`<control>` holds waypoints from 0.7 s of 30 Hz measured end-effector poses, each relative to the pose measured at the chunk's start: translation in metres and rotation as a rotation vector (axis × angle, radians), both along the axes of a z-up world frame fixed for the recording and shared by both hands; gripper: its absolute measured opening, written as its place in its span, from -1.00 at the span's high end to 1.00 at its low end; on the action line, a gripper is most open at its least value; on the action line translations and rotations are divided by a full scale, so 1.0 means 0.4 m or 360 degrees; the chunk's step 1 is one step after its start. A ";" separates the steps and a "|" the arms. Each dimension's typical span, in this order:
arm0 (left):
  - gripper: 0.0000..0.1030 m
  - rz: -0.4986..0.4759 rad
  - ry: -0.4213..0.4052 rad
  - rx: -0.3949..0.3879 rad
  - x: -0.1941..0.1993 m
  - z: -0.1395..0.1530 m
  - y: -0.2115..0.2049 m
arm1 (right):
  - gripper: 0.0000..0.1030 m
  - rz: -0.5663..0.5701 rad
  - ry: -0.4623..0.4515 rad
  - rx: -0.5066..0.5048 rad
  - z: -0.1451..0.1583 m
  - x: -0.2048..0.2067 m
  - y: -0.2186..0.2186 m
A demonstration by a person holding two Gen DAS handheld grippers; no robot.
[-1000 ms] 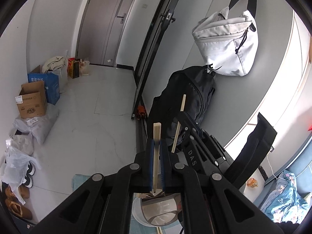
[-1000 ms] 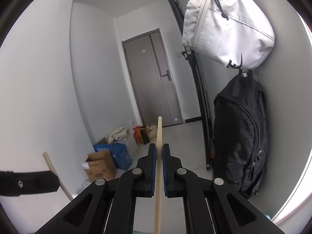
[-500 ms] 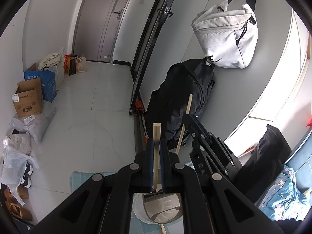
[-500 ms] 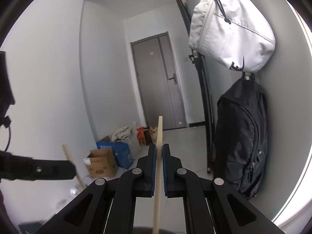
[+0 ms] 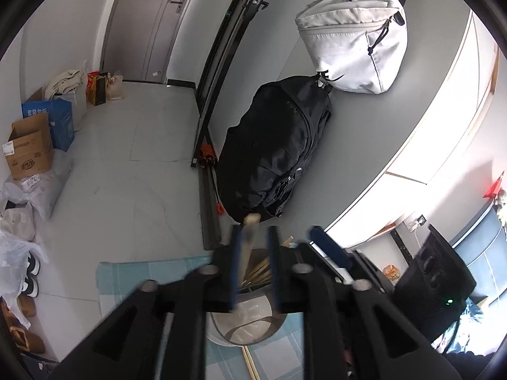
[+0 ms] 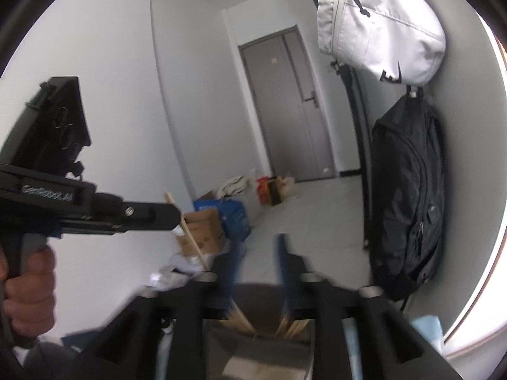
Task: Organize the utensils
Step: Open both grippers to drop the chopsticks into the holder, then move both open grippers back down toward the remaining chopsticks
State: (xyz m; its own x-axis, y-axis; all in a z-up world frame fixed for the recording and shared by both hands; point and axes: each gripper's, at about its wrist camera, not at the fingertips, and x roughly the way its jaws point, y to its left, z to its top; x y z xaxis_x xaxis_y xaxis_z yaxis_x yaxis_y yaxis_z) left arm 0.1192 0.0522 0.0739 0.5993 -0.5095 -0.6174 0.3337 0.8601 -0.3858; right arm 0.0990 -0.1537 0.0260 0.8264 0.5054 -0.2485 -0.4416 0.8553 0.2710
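My left gripper (image 5: 253, 250) hangs over a white holder (image 5: 250, 319) that has several wooden chopsticks (image 5: 259, 269) in it. Its jaws are opening. One chopstick (image 5: 250, 237) stands between them, leaning on the left pad with a gap on its other side. My right gripper (image 6: 258, 259) is over the same holder. Its jaws are opening too, with nothing between them, and chopsticks (image 6: 240, 316) lie below. In the right wrist view, one of the left gripper's fingers (image 6: 149, 215) crosses that chopstick (image 6: 190, 237). A hand (image 6: 25, 278) holds the left gripper's grip.
The holder stands on a blue checked cloth (image 5: 133, 275). A black backpack (image 5: 275, 152) and a white bag (image 5: 351, 38) hang on the wall to the right. Cardboard boxes (image 5: 28, 148) and bags line the left side of the floor. One of the right gripper's pads (image 5: 326, 247) is close beside my left one.
Both pairs of jaws have parted. The chopstick has left the right gripper's jaws. The left chopstick now stands loose between its pads. Both views have tipped down toward the holder.
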 end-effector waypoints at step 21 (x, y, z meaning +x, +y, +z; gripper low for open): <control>-0.10 0.0354 -0.0088 0.0103 -0.157 0.046 0.023 | -0.66 -0.0034 -0.0067 0.0036 0.117 -0.238 -0.123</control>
